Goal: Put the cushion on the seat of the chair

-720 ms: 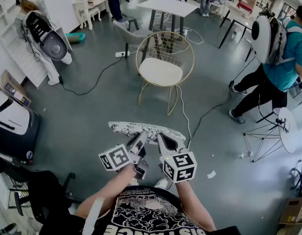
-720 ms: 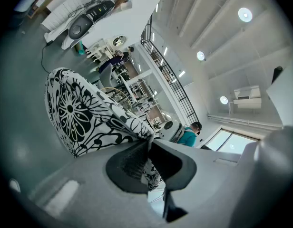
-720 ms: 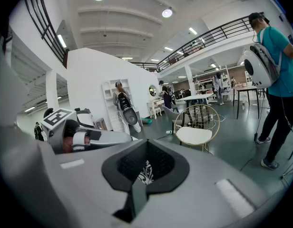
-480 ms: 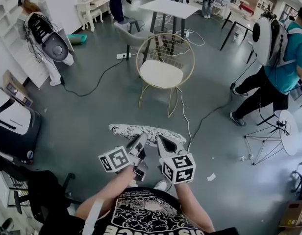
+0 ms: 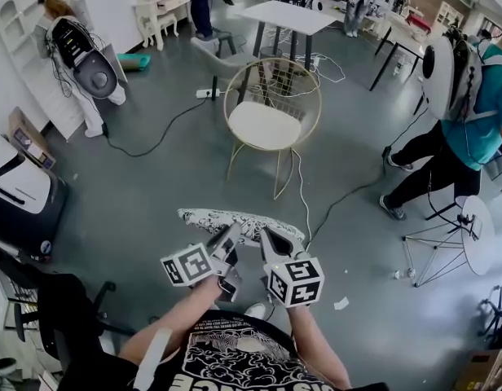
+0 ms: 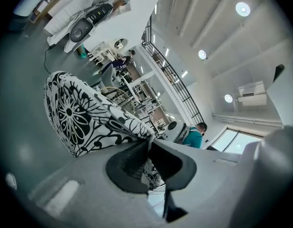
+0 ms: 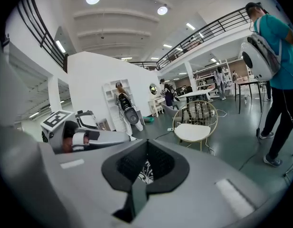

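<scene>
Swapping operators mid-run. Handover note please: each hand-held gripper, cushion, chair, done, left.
Left hand-held gripper: shut on the near edge of the black-and-white floral fabric cushion.
Right hand-held gripper: shut on that edge too.
Gold wire chair with white round seat: ahead, apart from the cushion, seat bare.
Done: cushion gripped and lifted. Left: carry it over, lay it on the seat, release.

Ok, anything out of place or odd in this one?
Nothing damaged. The black-and-white floral cushion is pinched at its near edge by the left gripper and right gripper, not yet on the gold wire chair. Loose cables trail over the grey floor beside the chair's legs.
</scene>
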Demonstrator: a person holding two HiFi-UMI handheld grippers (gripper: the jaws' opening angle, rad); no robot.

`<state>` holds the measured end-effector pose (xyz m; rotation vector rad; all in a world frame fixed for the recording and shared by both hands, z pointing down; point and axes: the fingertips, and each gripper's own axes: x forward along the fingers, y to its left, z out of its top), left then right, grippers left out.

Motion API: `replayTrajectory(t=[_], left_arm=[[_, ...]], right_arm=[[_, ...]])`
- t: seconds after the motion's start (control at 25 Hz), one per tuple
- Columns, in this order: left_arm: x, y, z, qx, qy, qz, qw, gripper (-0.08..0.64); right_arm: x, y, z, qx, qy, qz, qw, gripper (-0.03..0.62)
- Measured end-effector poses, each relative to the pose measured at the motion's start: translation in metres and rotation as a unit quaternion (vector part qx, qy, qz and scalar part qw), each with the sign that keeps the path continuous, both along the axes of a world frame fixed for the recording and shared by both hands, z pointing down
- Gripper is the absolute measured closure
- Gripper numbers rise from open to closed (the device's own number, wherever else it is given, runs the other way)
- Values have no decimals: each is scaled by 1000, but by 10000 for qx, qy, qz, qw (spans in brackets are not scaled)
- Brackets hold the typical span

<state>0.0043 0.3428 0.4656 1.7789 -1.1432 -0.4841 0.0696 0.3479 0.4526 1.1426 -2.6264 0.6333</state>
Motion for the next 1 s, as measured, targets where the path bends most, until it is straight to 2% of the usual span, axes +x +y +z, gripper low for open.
replayTrajectory(t=[0.2,0.52,0.76,1.0], left_arm=[[6,-6,2,-24,-11,-54,10000,538],[-20,-33,7,-128,10,-63,9999,538],[-41,-78,11,-150,105,176,9997,538],[-60,-124,7,-110,199,528,9983,538]], right_arm=[[6,-11,6,-100,-16,-61,9999,595],[-20,-37,13,-237,38,-65,9997,595],[-47,-75,10,-178,229,3,9996,595],[-69,-112,12,-291,337,310,9985,595]])
